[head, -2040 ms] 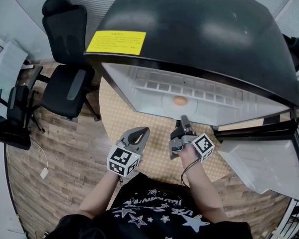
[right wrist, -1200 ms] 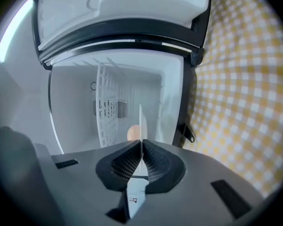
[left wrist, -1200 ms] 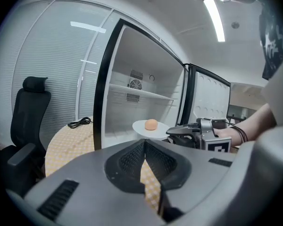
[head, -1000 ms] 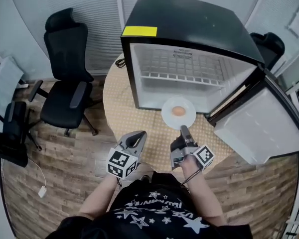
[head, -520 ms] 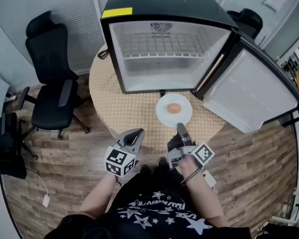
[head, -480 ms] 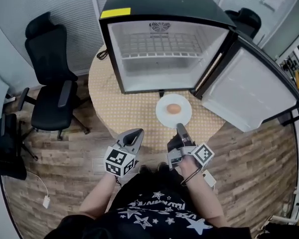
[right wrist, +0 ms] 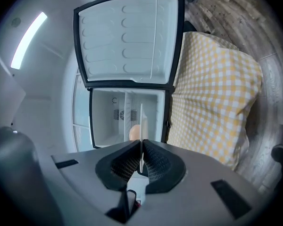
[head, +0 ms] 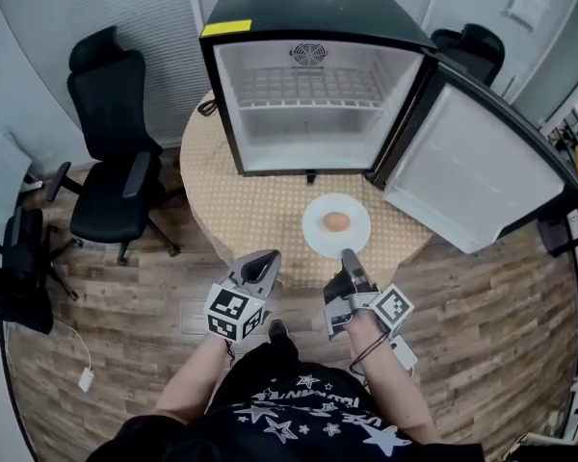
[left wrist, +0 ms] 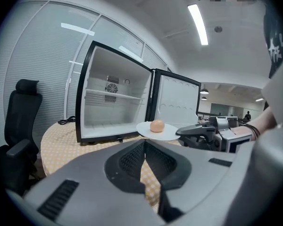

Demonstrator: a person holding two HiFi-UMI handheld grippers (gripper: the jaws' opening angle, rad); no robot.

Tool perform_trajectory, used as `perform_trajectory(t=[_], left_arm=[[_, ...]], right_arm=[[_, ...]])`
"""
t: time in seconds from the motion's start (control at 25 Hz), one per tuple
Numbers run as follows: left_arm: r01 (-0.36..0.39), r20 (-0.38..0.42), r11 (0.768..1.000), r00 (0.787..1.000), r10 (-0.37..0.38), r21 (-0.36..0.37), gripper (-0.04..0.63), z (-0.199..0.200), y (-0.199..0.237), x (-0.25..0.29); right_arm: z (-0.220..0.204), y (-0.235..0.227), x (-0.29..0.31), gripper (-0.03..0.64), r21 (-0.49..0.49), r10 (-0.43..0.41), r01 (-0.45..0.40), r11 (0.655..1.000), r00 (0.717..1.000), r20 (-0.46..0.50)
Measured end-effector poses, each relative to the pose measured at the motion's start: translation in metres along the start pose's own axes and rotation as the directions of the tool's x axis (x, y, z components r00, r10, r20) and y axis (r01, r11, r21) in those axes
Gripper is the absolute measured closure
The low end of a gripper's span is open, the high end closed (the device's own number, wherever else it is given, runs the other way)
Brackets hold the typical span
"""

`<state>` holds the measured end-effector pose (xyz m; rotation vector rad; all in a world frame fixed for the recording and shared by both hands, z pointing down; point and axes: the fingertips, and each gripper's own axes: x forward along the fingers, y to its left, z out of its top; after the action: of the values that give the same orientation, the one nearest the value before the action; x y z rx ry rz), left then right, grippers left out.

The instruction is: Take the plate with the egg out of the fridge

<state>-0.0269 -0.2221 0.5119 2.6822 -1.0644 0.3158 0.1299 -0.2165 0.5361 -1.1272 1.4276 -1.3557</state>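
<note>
Jaws of my right gripper [head: 345, 255] clench the near rim of the round white plate [head: 314, 229], keeping it level so the brown egg [head: 336, 221] cannot roll. The plate is clear of the open black fridge [head: 308, 8], above the front edge of the yellow-checked tabletop [head: 250, 215]. My left gripper [head: 267, 257] is clenched on nothing.

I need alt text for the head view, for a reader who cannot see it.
The right gripper is shut on the rim of a round white plate carrying a brown egg, held before an open, empty black mini fridge on a yellow-checked round table. The left gripper is shut and empty.
</note>
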Motion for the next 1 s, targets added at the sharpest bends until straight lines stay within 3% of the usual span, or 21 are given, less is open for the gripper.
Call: perform_trajectory(t=[0.28,1.0], left_arm=[[-0.086,0.018,0.996,0.996,0.086,-0.003,0.588,-0.005,-0.025,-0.034],[-0.221,0.040,0.975,0.974,0.221,-0.002,0.588,-0.043,-0.155,-0.142]], right_arm=[[-0.014,0.009,-0.046,0.581,-0.011,0.022,-0.023,1.000,0.997,-0.075],[-0.025,0.014,-0.200,0.581,-0.003,0.047,-0.049,0.999,0.981,-0.189]])
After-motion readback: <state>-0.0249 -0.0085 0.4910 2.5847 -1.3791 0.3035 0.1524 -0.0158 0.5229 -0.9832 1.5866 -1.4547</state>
